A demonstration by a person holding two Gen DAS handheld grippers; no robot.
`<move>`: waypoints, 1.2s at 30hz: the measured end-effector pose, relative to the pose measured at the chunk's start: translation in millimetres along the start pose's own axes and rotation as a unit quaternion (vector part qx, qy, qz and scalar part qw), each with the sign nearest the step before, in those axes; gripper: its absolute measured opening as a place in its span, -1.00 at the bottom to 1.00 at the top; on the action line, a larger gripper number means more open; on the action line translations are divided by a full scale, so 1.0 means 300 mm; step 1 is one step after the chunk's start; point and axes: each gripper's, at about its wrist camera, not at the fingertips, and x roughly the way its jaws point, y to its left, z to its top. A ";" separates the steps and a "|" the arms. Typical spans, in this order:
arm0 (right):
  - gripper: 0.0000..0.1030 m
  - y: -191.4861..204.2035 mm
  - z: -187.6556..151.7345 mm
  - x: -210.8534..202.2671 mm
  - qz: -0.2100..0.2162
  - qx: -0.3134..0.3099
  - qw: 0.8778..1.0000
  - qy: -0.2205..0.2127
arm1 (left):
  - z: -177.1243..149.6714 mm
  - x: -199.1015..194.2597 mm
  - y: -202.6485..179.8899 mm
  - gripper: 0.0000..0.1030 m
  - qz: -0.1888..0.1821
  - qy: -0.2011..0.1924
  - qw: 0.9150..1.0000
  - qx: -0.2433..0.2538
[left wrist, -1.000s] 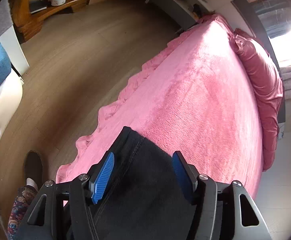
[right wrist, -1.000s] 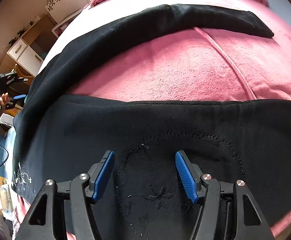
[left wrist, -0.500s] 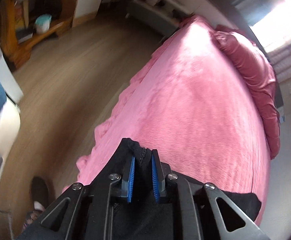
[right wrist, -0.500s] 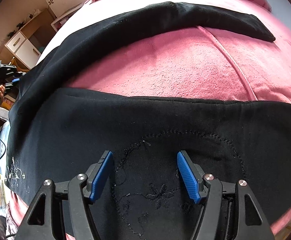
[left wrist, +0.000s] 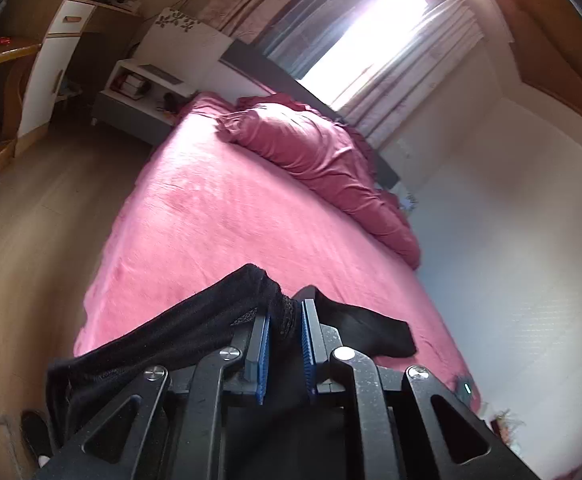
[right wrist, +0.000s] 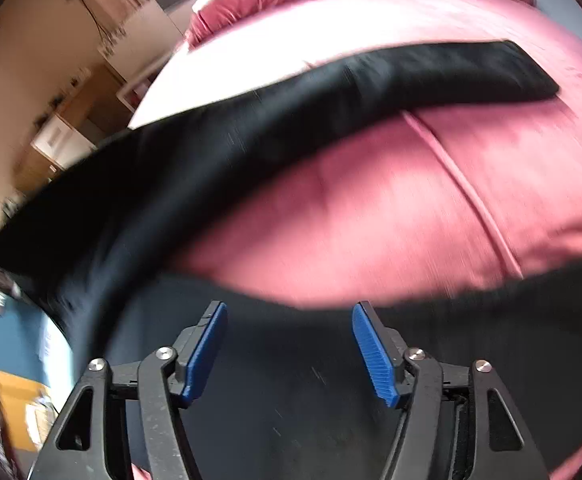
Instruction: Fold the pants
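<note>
The right wrist view is smeared with motion blur: the black pants [right wrist: 275, 128] lose their edges, and any stitching on the near fabric cannot be made out. Its left edge is a streaky jumble, so the furniture [right wrist: 63, 140] there stays vague. The near part of the pants runs off the bottom and right of that picture, under the right tool [right wrist: 287, 344].

In the left wrist view, the left tool [left wrist: 284, 340] and its black frame cover the fabric beneath, and the pinched bunch hides what lies between the pads [left wrist: 307, 344]. Items on the far nightstand [left wrist: 139, 92] are too small to identify. The window [left wrist: 363, 36] is blown out white.
</note>
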 end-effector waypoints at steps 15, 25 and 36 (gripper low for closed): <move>-0.07 0.072 0.510 0.236 0.065 0.140 0.988 -0.016 | -0.187 -0.124 -0.041 -0.74 -0.014 0.035 0.999 0.007; -0.82 0.005 0.604 0.268 0.024 0.135 0.991 -0.007 | -0.111 -0.114 0.036 -0.75 0.002 0.036 0.999 -0.024; -0.83 0.051 0.390 -0.145 0.138 0.045 0.984 -0.100 | 0.263 0.027 0.306 -0.78 0.084 -0.020 0.986 -0.141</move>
